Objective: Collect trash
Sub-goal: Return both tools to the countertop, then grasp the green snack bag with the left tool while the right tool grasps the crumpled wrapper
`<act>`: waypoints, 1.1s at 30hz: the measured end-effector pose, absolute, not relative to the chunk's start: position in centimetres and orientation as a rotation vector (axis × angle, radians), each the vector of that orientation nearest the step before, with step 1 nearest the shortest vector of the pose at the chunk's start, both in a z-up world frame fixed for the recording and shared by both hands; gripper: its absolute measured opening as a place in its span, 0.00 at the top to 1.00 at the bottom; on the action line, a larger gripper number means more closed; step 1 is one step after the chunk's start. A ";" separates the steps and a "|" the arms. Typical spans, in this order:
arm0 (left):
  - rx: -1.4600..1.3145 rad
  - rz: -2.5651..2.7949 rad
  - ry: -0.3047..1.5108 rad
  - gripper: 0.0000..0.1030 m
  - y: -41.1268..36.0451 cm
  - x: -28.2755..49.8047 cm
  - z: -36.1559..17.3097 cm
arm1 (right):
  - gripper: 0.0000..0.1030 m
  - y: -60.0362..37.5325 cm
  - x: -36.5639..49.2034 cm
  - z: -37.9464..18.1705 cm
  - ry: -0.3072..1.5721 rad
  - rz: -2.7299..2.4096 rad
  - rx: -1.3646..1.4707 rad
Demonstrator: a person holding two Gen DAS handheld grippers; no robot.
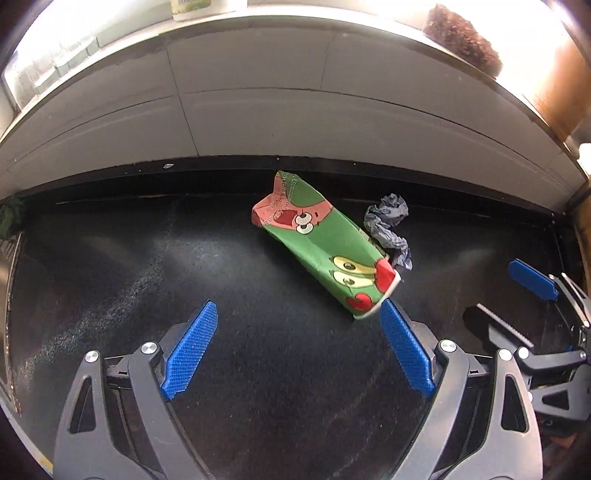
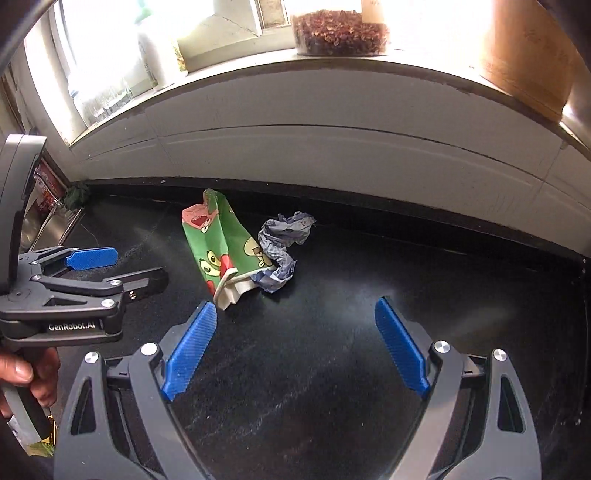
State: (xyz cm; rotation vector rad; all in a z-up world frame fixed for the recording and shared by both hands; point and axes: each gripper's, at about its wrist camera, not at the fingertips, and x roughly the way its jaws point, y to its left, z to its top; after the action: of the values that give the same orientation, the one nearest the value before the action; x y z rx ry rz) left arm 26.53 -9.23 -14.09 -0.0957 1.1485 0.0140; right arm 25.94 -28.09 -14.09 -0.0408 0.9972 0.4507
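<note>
A flattened green paper cup with cartoon faces (image 1: 325, 243) lies on the black counter (image 1: 184, 258), near the back wall. A crumpled blue-grey wrapper (image 1: 388, 229) lies against its right side. My left gripper (image 1: 299, 314) is open and empty, its right fingertip just short of the cup's white rim. My right gripper (image 2: 295, 314) is open and empty, a little in front of the cup (image 2: 221, 243) and the wrapper (image 2: 280, 247). The left gripper also shows at the left of the right wrist view (image 2: 122, 266); the right one shows at the right of the left wrist view (image 1: 509, 291).
A white tiled wall (image 1: 258, 122) stands behind the counter, with a window sill above. A jar of brown dried bits (image 2: 340, 29) and a wooden board (image 2: 528, 55) stand on the sill. A steel sink (image 2: 40, 225) lies at the far left.
</note>
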 end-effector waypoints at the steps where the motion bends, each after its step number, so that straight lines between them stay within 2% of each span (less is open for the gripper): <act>1: -0.121 0.017 1.162 0.15 -9.2 27.6 -14.7 | 0.18 -27.9 26.8 -14.8 1.007 0.465 -0.043; 5: -0.217 0.027 1.211 0.15 -8.7 30.5 -16.9 | 0.26 -27.0 29.7 -17.0 1.030 0.520 -0.054; 9: -0.321 0.003 1.218 0.15 -8.2 31.6 -17.8 | 0.40 -26.4 31.2 -18.5 1.048 0.573 -0.074; 13: -0.414 -0.013 1.218 0.15 -7.8 32.3 -18.1 | 0.44 -26.0 31.7 -19.4 1.051 0.623 -0.065; 15: -0.431 -0.025 1.241 0.15 -8.1 32.9 -18.6 | 0.54 -26.0 31.8 -19.7 1.053 0.634 -0.053; 16: -0.436 -0.021 1.253 0.15 -8.2 33.1 -18.9 | 0.66 -25.9 31.8 -19.8 1.051 0.636 -0.056; 18: -0.461 -0.002 1.258 0.16 -8.0 33.3 -19.6 | 0.74 -25.7 31.9 -20.0 1.054 0.637 -0.060; 19: -0.474 0.006 1.253 0.23 -7.9 33.3 -19.8 | 0.77 -25.7 31.9 -20.1 1.060 0.641 -0.055; 20: -0.472 0.014 1.235 0.37 -7.8 33.3 -19.7 | 0.78 -25.7 31.9 -20.1 1.064 0.640 -0.056; 25: -0.478 -0.003 1.213 0.50 -6.9 32.4 -18.9 | 0.80 -26.4 30.8 -19.4 1.077 0.601 -0.054; 33: -0.227 -0.005 1.114 0.53 -6.7 26.2 -13.5 | 0.80 -25.5 26.1 -14.6 1.036 0.542 -0.095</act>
State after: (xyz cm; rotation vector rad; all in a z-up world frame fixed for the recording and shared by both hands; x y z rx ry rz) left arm 26.24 -6.73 -13.53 -0.2267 1.1140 -0.0052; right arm 26.09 -25.51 -14.56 -0.0946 1.0361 0.5424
